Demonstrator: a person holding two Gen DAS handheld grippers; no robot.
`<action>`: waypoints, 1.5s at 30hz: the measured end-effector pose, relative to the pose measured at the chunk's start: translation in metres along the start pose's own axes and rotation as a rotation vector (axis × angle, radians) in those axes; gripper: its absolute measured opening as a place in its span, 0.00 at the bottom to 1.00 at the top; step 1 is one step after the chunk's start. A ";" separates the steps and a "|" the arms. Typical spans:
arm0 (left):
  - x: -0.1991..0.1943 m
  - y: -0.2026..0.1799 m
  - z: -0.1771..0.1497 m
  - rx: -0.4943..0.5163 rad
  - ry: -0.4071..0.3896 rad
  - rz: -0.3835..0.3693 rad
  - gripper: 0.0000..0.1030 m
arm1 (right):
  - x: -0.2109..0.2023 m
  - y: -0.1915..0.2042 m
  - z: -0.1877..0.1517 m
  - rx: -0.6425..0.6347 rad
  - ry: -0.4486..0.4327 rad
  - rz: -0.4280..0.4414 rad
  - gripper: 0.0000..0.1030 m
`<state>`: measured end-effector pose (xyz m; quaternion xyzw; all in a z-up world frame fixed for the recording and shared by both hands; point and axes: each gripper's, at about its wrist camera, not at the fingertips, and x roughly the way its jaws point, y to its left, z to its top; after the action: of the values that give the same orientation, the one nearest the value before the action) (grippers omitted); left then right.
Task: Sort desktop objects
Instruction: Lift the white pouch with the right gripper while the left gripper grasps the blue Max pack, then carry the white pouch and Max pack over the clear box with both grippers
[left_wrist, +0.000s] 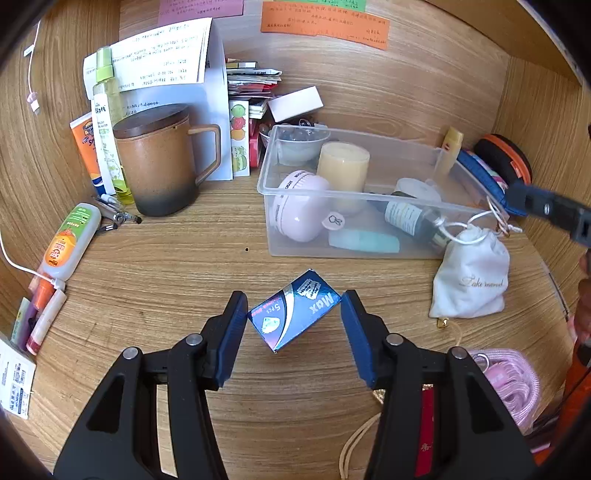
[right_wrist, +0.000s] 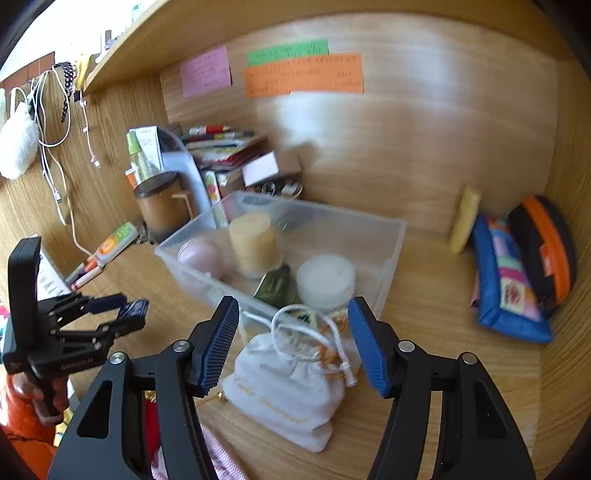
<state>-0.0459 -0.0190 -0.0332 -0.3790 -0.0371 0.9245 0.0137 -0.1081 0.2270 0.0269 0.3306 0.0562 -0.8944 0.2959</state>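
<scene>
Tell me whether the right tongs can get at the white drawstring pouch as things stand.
Probably yes. The right tongs hang open just above the white drawstring pouch, nothing between them; the clear bin stands behind it.

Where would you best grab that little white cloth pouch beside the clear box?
Probably the gathered neck of the white pouch, from above. The soft body slumps on the desk, while the neck bunches narrow under the drawstring, and the right hand-held gripper hangs open there.
</scene>
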 end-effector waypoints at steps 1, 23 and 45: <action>0.001 0.001 0.000 -0.001 0.002 -0.005 0.50 | 0.000 -0.001 -0.003 0.007 0.013 -0.001 0.57; 0.007 0.010 -0.011 -0.020 0.024 -0.077 0.50 | 0.062 0.007 -0.055 0.132 0.263 -0.002 0.84; -0.005 0.020 0.020 -0.011 -0.058 -0.118 0.50 | 0.002 0.023 -0.021 0.060 0.051 -0.049 0.63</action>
<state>-0.0567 -0.0400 -0.0173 -0.3493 -0.0651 0.9325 0.0652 -0.0845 0.2135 0.0118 0.3605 0.0450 -0.8940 0.2624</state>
